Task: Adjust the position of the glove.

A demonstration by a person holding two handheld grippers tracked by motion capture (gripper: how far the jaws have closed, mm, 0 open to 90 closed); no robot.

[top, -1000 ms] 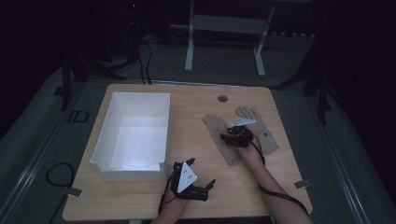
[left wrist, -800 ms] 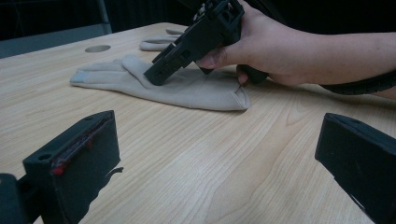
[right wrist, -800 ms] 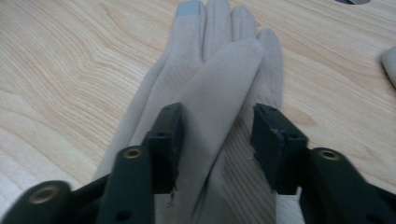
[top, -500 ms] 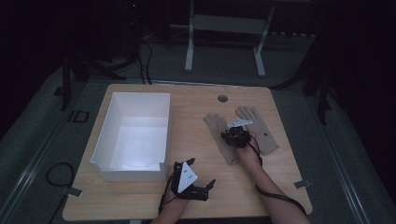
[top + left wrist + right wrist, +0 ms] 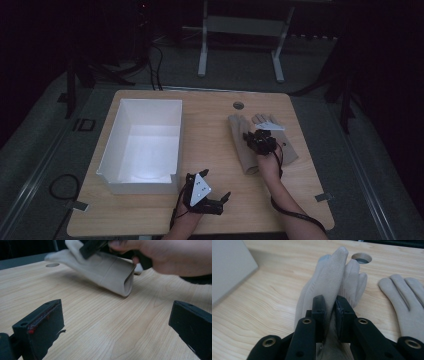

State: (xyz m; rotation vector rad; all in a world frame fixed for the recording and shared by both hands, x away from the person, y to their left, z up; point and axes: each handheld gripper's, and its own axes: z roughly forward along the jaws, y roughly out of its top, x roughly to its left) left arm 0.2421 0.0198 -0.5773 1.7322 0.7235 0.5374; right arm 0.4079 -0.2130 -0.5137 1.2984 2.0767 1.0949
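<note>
- Two beige gloves lie on the right half of the wooden table; the left glove is the one being handled, the right glove lies flat just beside it.
- Left glove: long axis runs away from the person, fingertips toward the round hole in the tabletop, open cuff toward the near edge.
- In the right gripper view the left glove looks soft and suede-like, its fingers bunched and rising between the jaws; the right glove lies flat with fingers spread, pointing the same way.
- Right gripper: jaws pressed together on a fold of the left glove's fabric, near the palm.
- Left gripper view: the cuff of the left glove gapes open toward the camera, slightly raised off the wood, under the person's right hand.
- Left gripper: sits at the near edge of the table, jaws spread wide, holding nothing.
- White empty bin stands on the left half, well apart from the gloves.
</note>
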